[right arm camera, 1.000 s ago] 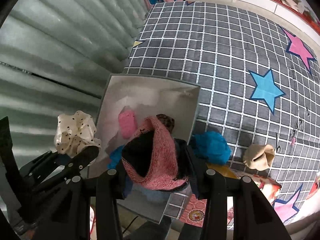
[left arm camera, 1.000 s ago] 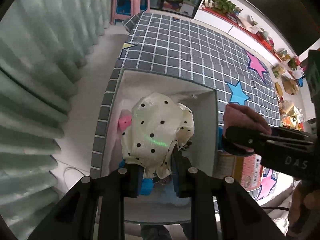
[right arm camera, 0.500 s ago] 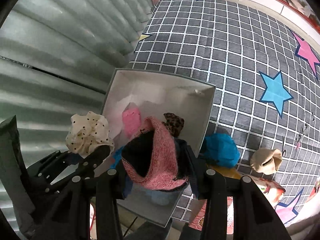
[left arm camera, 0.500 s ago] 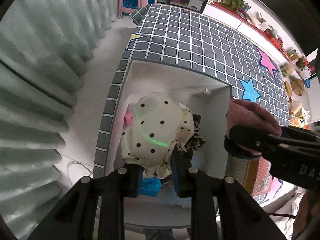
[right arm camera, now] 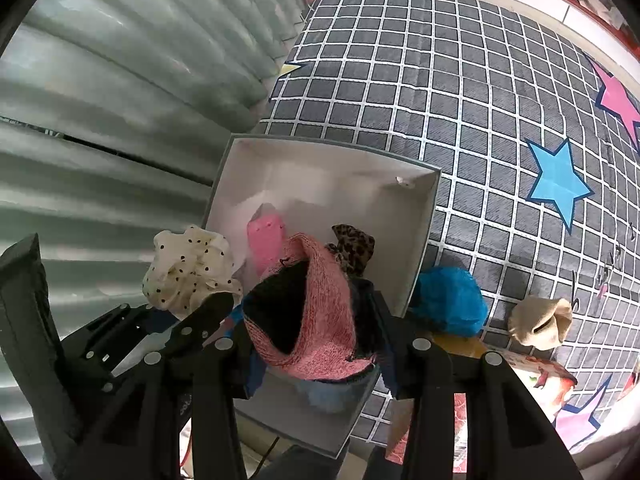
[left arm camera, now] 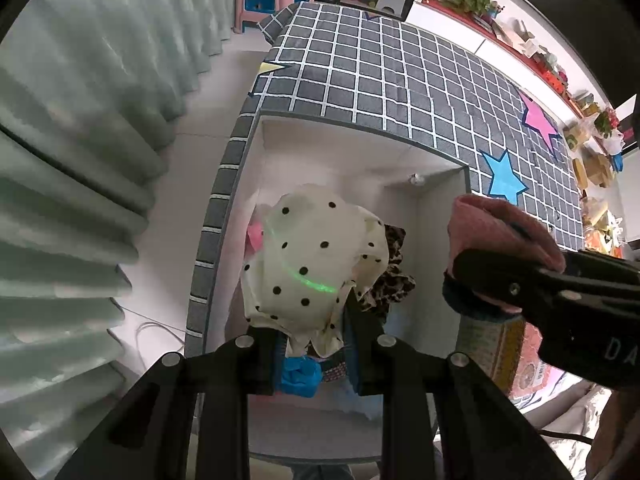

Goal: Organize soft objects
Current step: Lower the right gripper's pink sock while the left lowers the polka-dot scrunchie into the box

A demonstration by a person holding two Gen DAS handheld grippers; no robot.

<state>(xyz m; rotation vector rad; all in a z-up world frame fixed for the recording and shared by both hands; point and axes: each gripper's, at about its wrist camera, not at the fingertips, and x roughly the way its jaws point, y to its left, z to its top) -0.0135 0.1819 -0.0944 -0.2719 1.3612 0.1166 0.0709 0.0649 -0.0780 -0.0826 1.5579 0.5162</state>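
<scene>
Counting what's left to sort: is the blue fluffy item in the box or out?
Out. The blue fluffy item lies on the checked cloth, just outside the white box.

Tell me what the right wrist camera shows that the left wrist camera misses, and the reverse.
Only the right wrist view shows the blue fluffy item and the beige item lying on the checked cloth outside the box. Only the left wrist view shows the shelf of clutter along the far wall. Both show the white box, the polka-dot cloth in the left gripper, and the pink knit item in the right gripper.
</scene>
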